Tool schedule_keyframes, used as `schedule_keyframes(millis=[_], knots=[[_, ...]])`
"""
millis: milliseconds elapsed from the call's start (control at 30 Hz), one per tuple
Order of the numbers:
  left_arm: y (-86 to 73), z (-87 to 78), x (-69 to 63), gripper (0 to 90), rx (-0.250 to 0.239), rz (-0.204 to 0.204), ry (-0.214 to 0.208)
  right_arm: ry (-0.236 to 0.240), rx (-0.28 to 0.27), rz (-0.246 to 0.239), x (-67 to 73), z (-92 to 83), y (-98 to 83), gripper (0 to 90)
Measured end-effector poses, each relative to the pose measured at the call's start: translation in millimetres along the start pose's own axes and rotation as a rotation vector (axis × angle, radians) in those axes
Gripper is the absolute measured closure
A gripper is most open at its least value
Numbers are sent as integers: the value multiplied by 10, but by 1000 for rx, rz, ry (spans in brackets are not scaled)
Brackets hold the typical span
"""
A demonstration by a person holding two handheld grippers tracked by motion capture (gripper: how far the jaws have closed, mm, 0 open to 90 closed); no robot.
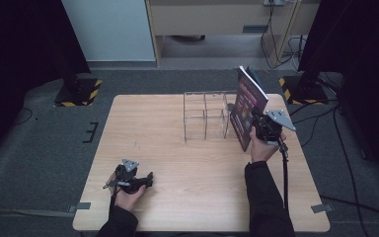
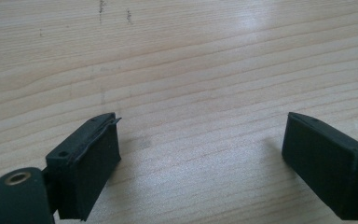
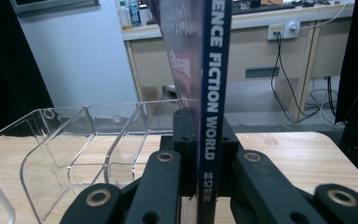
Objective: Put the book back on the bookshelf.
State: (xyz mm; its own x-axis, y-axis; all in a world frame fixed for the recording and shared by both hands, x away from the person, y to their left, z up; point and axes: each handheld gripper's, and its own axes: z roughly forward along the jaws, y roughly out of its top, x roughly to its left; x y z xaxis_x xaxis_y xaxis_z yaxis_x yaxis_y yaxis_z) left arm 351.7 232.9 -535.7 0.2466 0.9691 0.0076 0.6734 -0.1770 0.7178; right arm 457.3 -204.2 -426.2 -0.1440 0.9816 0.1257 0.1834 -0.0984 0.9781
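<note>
Magazine (image 1: pixel 247 105) is standing upright, pinched at its spine in the right gripper (image 1: pixel 262 127), just right of the clear divided rack (image 1: pixel 206 115). Probably being carried for slotting; next it is needing alignment over a compartment. Left gripper (image 1: pixel 137 180) is resting wide open and empty on the table (image 1: pixel 197 173).

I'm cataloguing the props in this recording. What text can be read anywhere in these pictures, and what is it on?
"ENCE FICTION WORLD": down the spine of the magazine clamped in the right gripper; the top is cut off.
Four Chinese characters below that on the spine: too small to read for sure.
Pink print on the magazine's cover: blurred, unreadable.
Bottle labels on the far desk: too small.
</note>
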Motion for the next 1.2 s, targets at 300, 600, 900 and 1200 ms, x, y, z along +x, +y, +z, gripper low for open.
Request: schedule_keyframes(millis=[300,600,900,1200], knots=[[0,0,-1,101,0,0,0,26,21,-9,-7,13,0,815],[0,1,-1,101,-1,-1,1,34,34,2,-23,27,27,658],[0,1,-1,101,-1,-1,0,21,-4,11,-74,-13,142,621],[0,0,-1,101,0,1,0,8,6,4,-126,-36,164,544]])
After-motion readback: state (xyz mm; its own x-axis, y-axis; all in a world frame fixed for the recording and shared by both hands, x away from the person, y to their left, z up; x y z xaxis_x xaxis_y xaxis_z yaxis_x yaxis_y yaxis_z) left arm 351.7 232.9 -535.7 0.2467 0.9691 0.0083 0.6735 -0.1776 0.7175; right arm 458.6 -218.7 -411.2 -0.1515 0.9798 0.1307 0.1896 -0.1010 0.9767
